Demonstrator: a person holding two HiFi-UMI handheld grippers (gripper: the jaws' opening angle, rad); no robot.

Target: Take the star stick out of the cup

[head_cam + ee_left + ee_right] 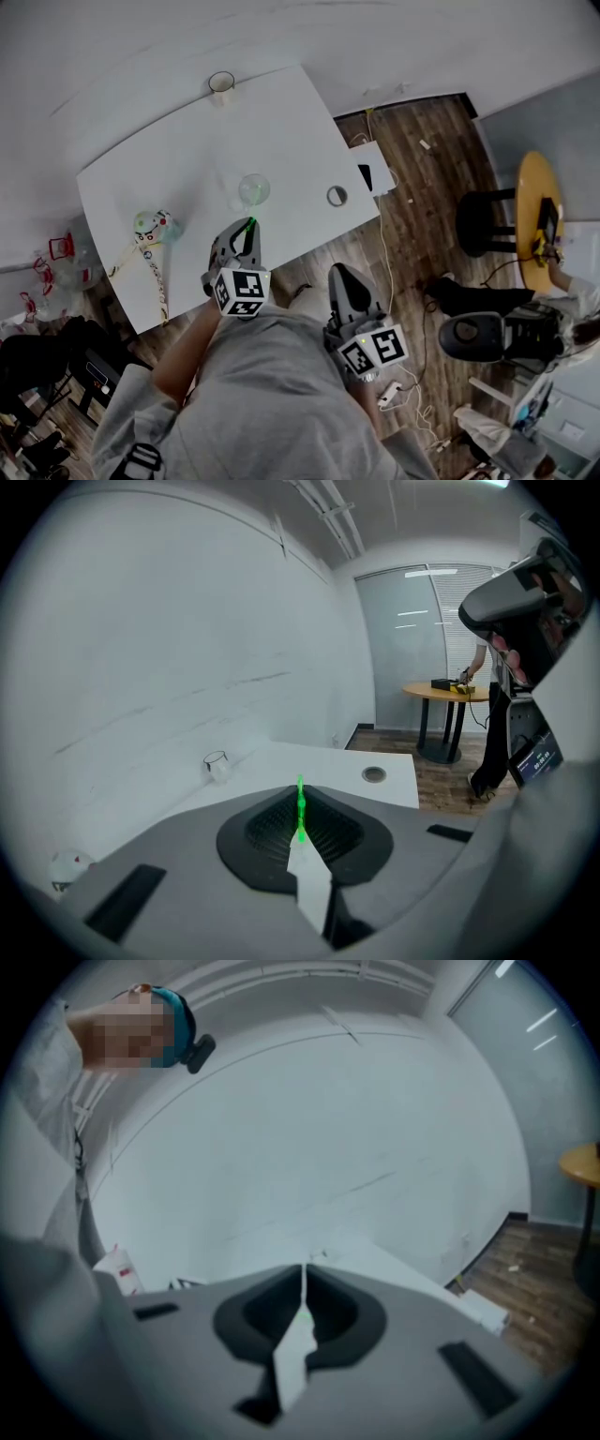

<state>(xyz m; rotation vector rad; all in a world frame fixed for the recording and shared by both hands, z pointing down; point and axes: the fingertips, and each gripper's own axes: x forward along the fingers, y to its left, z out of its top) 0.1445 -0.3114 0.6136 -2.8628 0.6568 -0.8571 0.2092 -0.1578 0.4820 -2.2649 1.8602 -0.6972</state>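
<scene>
A thin green stick [300, 808] stands pinched between the jaws of my left gripper [300, 794], which is shut on it. In the head view this left gripper [247, 228] hovers over the white table [141, 178], just in front of a clear cup [253, 189] with a green tint. A short green piece of the stick [251, 223] shows at the fingertips. The star end is hidden, and I cannot tell whether the stick's lower end is inside the cup. My right gripper [339, 274] hangs off the table's front edge; its jaws [303, 1279] are shut with nothing between them.
A dark-rimmed paper cup [222, 87] stands at the table's far edge and shows as a small cup [217, 764] ahead. A tape roll [337, 195] lies near the right corner. A round toy with strings [150, 226] sits at the left. Chairs and a yellow round table [539, 211] stand on the wooden floor.
</scene>
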